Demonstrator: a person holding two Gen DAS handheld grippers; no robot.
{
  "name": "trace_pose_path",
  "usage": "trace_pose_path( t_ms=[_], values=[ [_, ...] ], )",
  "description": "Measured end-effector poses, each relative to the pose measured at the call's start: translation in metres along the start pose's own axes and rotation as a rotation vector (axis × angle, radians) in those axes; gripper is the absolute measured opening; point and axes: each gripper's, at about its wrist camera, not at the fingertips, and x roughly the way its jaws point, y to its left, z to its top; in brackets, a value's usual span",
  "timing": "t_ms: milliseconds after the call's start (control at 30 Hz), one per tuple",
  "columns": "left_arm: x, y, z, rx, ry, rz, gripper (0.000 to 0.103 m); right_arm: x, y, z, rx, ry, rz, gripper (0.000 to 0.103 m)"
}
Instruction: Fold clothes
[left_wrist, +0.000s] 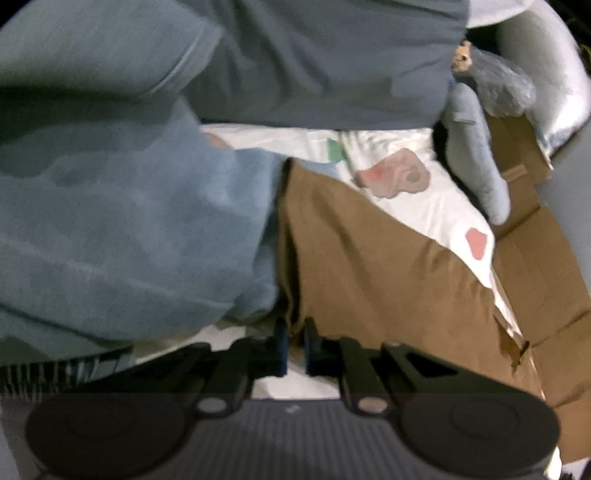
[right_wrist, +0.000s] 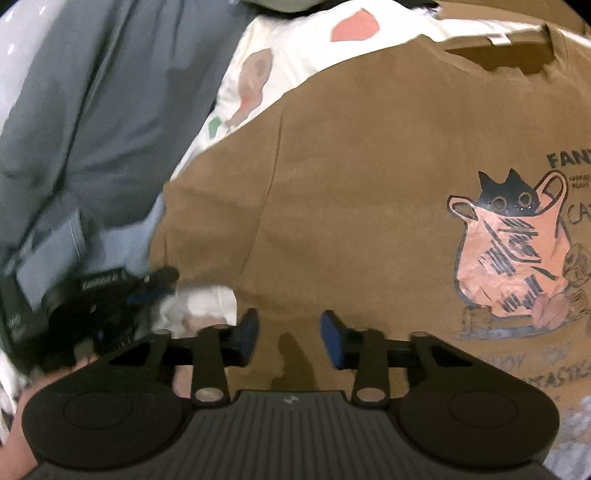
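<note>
The left gripper (left_wrist: 295, 345) has its jaws pinched together on the edge of the brown cotton T-shirt with a cat print (right_wrist: 351, 192). The right gripper (right_wrist: 289, 341) stands with fingers apart over a raised fold of the shirt. Blue-grey garments (left_wrist: 122, 206) crowd left of the left fingers; the white patterned sheet (left_wrist: 417, 192) lies beyond.

Shirt print (right_wrist: 517, 251) — lettering cut off

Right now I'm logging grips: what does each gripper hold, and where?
Left gripper: brown shirt, pinched at its near edge. Right gripper: open over the shirt, holding nothing.
</note>
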Motion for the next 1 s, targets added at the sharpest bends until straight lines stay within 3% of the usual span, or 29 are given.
trace_pose_path(
  t_ms=[100,267,500,1000],
  values=[
    [-0.003,-0.011,0.006,0.064,0.001,-0.014,0.007,0.006,0.003,0.005,0.005,-0.02,0.035,0.023],
    [-0.008,-0.017,0.012,0.086,-0.018,-0.021,0.007,0.022,0.004,0.007,0.013,-0.025,0.093,0.02],
    [-0.018,-0.028,0.013,0.146,-0.026,-0.022,0.006,0.039,0.004,0.001,0.047,-0.004,0.145,0.007],
    [-0.022,-0.032,0.013,0.149,-0.043,-0.099,0.005,0.072,0.008,0.006,0.105,0.02,0.166,0.004]
  ],
)
